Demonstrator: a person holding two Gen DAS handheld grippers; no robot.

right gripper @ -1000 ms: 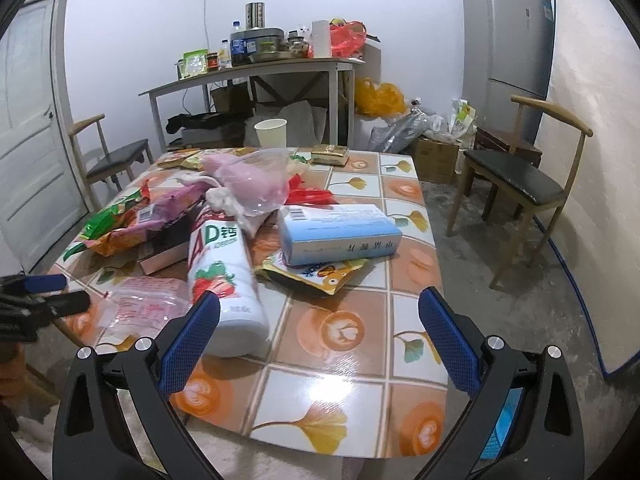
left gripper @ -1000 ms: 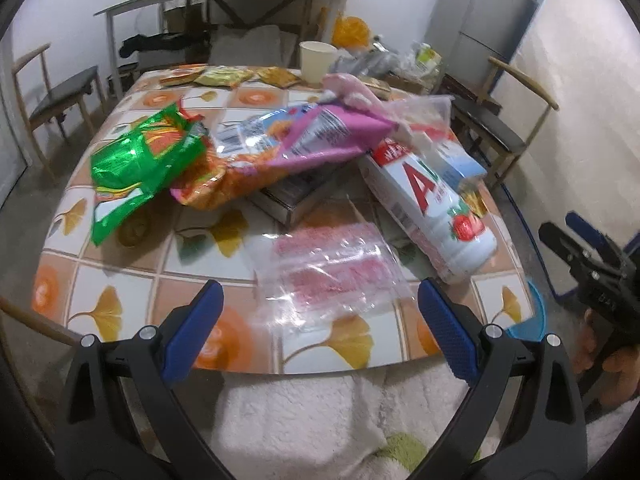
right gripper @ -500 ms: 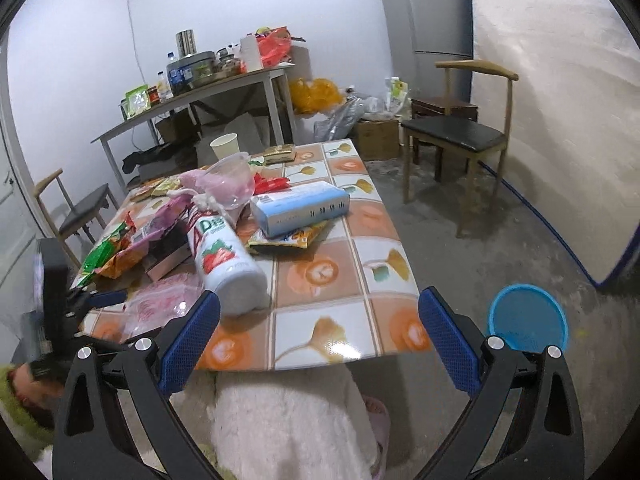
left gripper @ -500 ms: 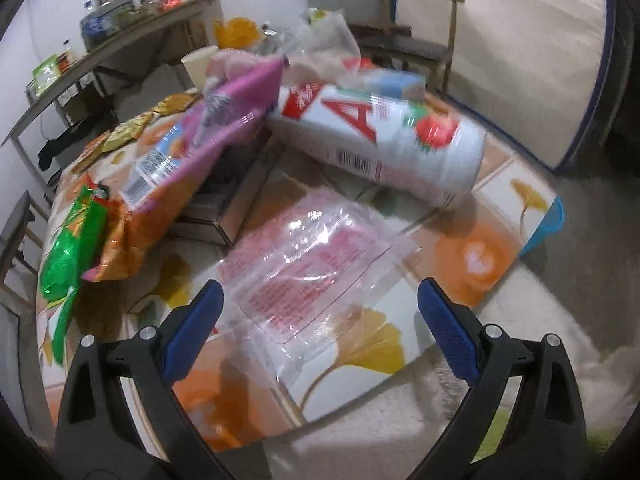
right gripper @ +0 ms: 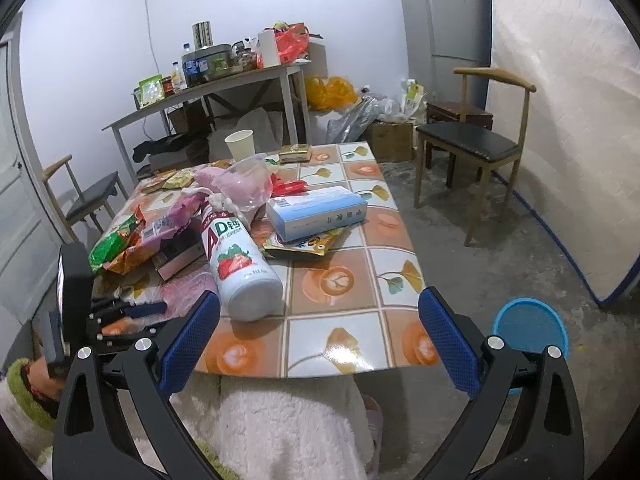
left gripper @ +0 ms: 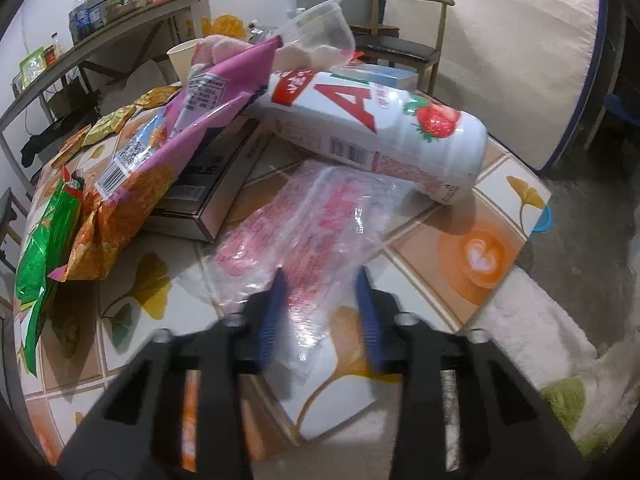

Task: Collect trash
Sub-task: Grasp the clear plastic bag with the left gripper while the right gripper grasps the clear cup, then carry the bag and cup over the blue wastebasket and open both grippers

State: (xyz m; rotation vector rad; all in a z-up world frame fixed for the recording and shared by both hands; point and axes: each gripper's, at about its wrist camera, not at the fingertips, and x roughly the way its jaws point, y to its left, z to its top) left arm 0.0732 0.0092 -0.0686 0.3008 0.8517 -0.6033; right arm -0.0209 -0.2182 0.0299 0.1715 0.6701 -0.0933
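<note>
- At the table's (left gripper: 516, 216) near edge, my left gripper (left gripper: 320, 308) has just been closing around the clear wrapper (left gripper: 316, 216); pads flank it, not yet pinching.
- My right gripper (right gripper: 316, 344) hangs wide open, free for the next piece.

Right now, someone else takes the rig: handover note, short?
Left gripper: jaws have just been closing around the clear wrapper at the table's near edge; pads not clearly pressing yet, wrapper lies on the table.
Right gripper: open, empty, above the near edge.
Things: bottle lying on its side beside the wrapper; snack bags on a dark box; blue box on a yellow packet; blue bin on the floor at the right.
Done: nothing visibly binned.
Left: finish the grip, clear everything.
</note>
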